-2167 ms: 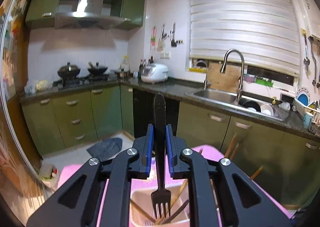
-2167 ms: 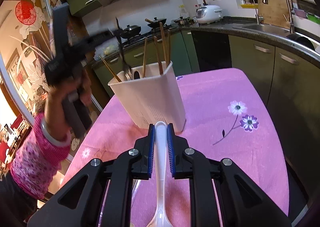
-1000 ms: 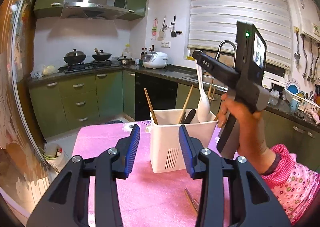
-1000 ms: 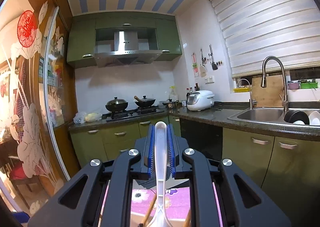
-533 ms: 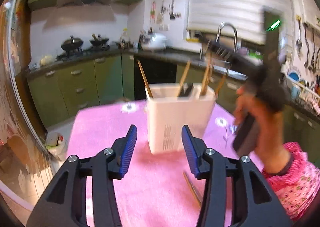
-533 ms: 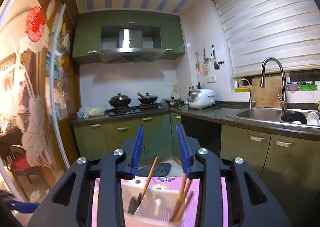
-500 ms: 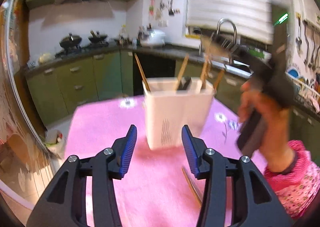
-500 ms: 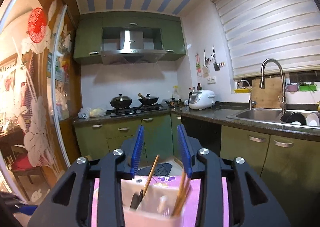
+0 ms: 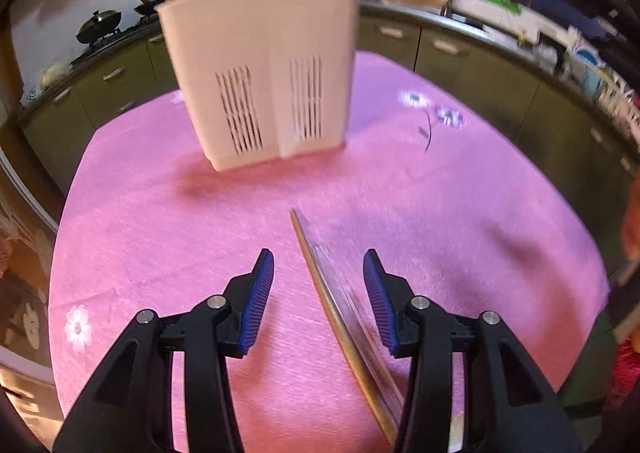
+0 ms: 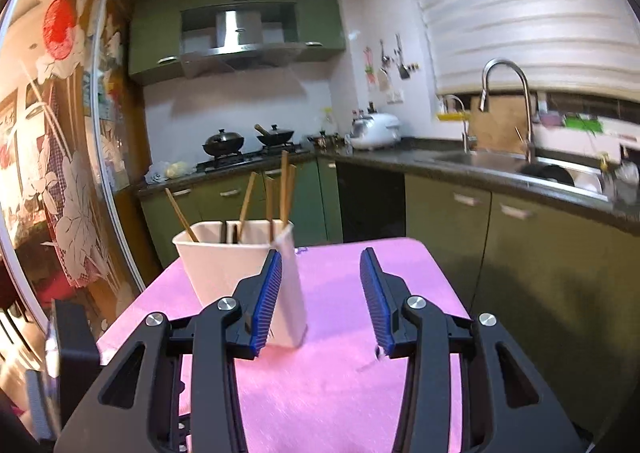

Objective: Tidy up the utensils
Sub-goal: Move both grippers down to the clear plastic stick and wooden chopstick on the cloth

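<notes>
A white utensil holder (image 9: pixel 264 73) stands on the pink tablecloth (image 9: pixel 160 213), with several wooden chopsticks standing in it; it also shows in the right wrist view (image 10: pixel 224 265). A wooden chopstick (image 9: pixel 332 313) lies on the cloth beside a shiny metal utensil (image 9: pixel 356 329). My left gripper (image 9: pixel 318 277) is open and empty, low over the cloth, with its fingers on either side of the chopstick. My right gripper (image 10: pixel 320 285) is open and empty, above the table to the right of the holder.
Green kitchen cabinets (image 10: pixel 520 253) and a dark counter with a sink and tap (image 10: pixel 504 109) run behind and right of the table. A stove with pots (image 10: pixel 244 141) stands at the back. The table's far edge (image 10: pixel 360 243) lies just past the holder.
My left gripper has dropped down towards the cloth and closer to the chopstick. My right gripper has let go of the white spoon, opened and drawn back from above the holder.
</notes>
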`<control>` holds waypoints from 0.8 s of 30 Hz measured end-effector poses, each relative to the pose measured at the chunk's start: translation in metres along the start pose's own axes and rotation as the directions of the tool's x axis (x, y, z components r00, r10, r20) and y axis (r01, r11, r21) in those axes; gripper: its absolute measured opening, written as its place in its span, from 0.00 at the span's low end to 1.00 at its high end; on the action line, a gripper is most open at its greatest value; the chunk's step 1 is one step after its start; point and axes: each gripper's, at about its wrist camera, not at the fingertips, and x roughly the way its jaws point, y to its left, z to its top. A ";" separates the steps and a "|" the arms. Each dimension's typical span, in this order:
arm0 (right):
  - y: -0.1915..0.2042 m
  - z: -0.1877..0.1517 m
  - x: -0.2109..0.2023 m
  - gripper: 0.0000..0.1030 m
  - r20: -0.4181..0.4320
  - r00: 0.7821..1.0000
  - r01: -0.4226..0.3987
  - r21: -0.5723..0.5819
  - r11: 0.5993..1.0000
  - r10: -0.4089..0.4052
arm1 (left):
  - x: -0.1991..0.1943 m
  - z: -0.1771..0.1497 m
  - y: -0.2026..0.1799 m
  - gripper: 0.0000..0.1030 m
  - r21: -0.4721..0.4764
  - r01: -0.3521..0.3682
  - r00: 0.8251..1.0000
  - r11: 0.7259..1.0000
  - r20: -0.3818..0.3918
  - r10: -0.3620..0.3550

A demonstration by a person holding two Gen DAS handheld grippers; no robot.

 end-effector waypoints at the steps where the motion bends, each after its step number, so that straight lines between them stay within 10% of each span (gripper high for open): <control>1: -0.004 -0.001 -0.002 0.42 -0.003 1.000 -0.002 0.007 1.000 0.002 | 0.003 -0.002 -0.003 0.43 0.001 -0.015 1.000 1.000 -0.011 0.015; 8: -0.015 0.005 -0.004 0.42 -0.021 0.999 -0.028 0.017 0.999 0.028 | 0.013 -0.009 -0.007 0.43 0.013 -0.056 0.996 0.998 -0.064 0.057; 15: -0.003 0.013 0.006 0.42 -0.047 0.998 -0.051 0.022 0.998 0.052 | 0.012 -0.007 -0.002 0.04 0.020 0.021 0.996 1.000 -0.092 -0.019; 24: 0.017 0.003 0.039 0.42 -0.181 0.976 -0.113 0.047 0.992 0.120 | -0.017 -0.003 0.038 0.03 -0.044 0.013 0.999 0.999 -0.030 -0.014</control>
